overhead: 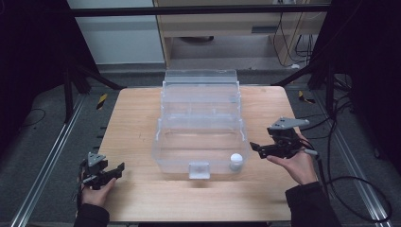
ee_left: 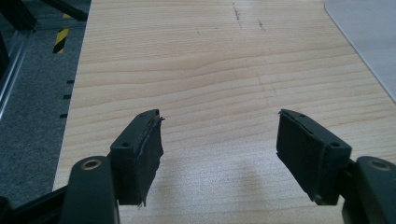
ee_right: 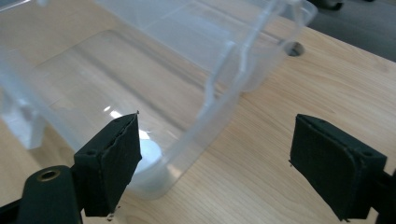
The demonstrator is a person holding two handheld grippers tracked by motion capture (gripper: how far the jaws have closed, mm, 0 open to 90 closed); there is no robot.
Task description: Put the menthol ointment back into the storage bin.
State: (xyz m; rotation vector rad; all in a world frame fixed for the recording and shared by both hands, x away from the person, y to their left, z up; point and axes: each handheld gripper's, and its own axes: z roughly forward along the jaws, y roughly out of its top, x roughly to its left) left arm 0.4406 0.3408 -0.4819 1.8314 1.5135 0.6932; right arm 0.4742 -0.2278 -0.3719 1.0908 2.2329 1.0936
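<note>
Wooden table (overhead: 142,198) bears an unlabelled clear bin (overhead: 201,123), white ball (overhead: 236,159) inside.

Clear box (overhead: 201,123) mid-table (overhead: 132,118), flanks open

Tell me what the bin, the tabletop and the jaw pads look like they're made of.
Bin: clear plastic, glossy; the wood shows through its walls. Tabletop: light wood or wood-look laminate, matte, with visible grain. Jaw pads: black, matte, probably foam or rubber; one edge looks frayed.

— What is on the wooden table (overhead: 142,118)?
— A big see-through plastic box (overhead: 201,120), open on top. A small white round ball (overhead: 236,159) sits inside its near right corner.
</note>
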